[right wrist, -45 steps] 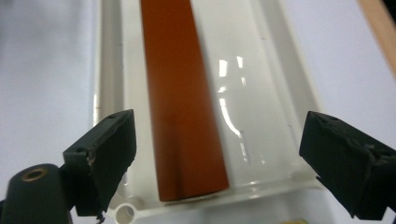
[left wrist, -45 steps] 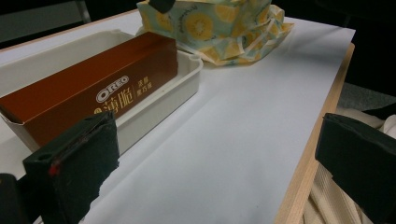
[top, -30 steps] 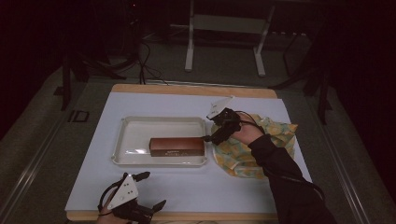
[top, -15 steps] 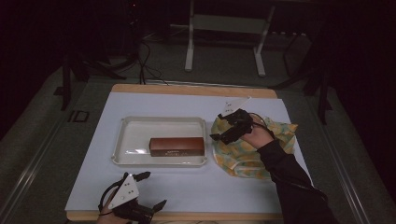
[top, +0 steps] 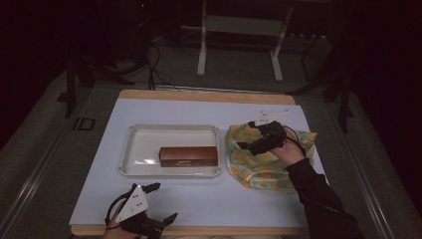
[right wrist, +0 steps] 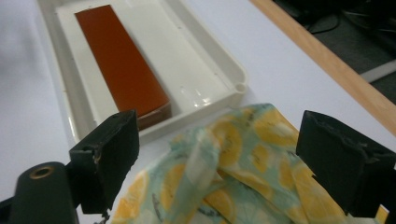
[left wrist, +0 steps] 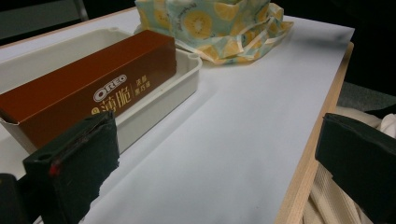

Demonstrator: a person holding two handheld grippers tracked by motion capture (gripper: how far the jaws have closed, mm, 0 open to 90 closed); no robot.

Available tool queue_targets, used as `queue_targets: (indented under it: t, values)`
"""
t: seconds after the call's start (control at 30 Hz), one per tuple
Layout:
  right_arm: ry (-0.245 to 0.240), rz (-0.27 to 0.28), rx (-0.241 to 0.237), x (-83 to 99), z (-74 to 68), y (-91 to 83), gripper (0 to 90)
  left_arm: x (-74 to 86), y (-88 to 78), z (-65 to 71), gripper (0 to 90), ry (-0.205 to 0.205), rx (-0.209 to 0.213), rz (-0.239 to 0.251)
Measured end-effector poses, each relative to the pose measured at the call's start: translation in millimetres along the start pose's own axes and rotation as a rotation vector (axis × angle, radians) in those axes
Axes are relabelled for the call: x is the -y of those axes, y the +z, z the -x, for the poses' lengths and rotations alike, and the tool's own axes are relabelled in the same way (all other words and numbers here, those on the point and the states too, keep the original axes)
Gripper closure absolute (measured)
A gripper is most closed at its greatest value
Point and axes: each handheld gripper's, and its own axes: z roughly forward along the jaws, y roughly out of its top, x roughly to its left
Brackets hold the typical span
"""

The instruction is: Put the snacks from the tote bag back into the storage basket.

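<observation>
A brown Oreo box (top: 189, 156) lies flat in the right half of a white tray (top: 169, 128) in the middle of the white tabletop. Right of the tray lies a crumpled cloth (top: 263, 172) printed with yellow fruit slices. My right gripper (top: 245, 134) hovers open over the cloth's left part, jaws pointing at the tray. Its own view shows the cloth (right wrist: 233, 172) between and below the wide jaws, with the box (right wrist: 119, 60) and tray (right wrist: 205, 60) beyond. My left gripper (top: 163, 201) rests open at the table's front edge. It faces the box (left wrist: 93, 88) and holds nothing.
The tabletop has a wooden border (top: 209, 95) at the back and front. Behind the table, on the dark floor, stand a metal frame's legs (top: 201, 55) and cables (top: 154, 59). The person's dark sleeve (top: 318, 199) crosses the front right of the table.
My right gripper has drawn back to the right, from the box's right end in the tray to above the cloth. The left gripper has stayed put.
</observation>
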Motion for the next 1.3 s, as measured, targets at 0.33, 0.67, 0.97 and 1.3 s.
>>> queue_targets:
  t: [0.33, 0.67, 0.97, 1.3]
  values:
    - [0.058, 0.064, 0.076, 29.7, 1.7, -20.9, 13.1, -0.3, 0.5, 0.0, 0.0, -0.001, -0.001, 0.000]
    - [0.098, 0.100, 0.150, 55.7, -2.0, -37.9, 13.0, -0.3, 0.9, 0.2, 0.0, -0.002, 0.000, -0.001]
    - [0.144, 0.131, 0.204, 82.8, -7.4, -47.7, 12.8, -0.3, 1.2, 0.3, 0.0, 0.000, 0.002, -0.002]
    - [0.203, 0.173, 0.275, 111.1, -17.3, -56.9, 12.4, -0.4, 1.7, 0.7, 0.0, 0.002, 0.006, -0.007]
